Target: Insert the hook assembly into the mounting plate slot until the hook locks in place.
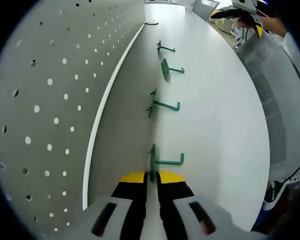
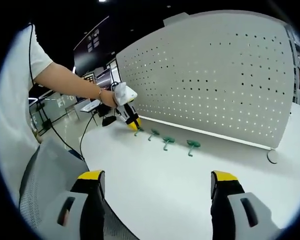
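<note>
While left gripper pinches hook, right gripper gapes.

Four green hook assemblies lie in a row on the white bench before the upright grey perforated mounting plate. The nearest hook stands between my left jaws; beyond it lie the second hook, third hook and fourth hook.

Left claw closed — right claw agape.
</note>
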The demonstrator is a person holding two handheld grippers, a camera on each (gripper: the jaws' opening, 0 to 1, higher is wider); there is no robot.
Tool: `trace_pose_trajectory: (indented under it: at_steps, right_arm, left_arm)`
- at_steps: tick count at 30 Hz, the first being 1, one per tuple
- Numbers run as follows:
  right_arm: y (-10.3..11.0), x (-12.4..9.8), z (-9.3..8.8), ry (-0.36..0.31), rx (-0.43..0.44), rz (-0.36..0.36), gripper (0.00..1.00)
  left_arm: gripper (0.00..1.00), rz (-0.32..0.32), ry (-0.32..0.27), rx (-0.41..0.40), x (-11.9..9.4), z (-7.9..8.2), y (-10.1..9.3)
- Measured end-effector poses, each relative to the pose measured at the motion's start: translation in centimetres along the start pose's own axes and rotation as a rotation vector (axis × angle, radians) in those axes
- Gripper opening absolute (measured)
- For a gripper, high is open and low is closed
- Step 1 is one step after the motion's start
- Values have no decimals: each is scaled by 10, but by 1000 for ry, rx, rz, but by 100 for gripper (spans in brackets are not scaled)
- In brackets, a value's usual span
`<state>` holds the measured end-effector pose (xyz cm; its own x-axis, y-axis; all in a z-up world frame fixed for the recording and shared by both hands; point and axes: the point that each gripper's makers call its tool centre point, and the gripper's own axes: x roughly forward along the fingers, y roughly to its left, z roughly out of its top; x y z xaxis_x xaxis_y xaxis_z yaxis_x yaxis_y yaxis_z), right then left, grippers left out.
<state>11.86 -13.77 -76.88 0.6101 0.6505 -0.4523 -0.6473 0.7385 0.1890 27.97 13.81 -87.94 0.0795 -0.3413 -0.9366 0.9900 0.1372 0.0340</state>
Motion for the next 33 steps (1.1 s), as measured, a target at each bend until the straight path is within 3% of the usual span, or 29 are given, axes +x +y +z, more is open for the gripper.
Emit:
trace_pose_trajectory:
  at_steps: [14,29,32,33]
  right_arm:
    - [2,1,4,-8,2,3,84]
    - [1,0,2,-8,3,-6,84]
    - [1,1,3,-10,3,-5,84]
    - [2,1,4,-11,2,-4,84]
  left_arm:
    - [4,74,-5,-20,1,0,2]
    - [3,67,-11,-23,2,0,1]
    - [3,64,-28,-26,1,-1,2]
    - [3,57,-57,-66,2,2,1]
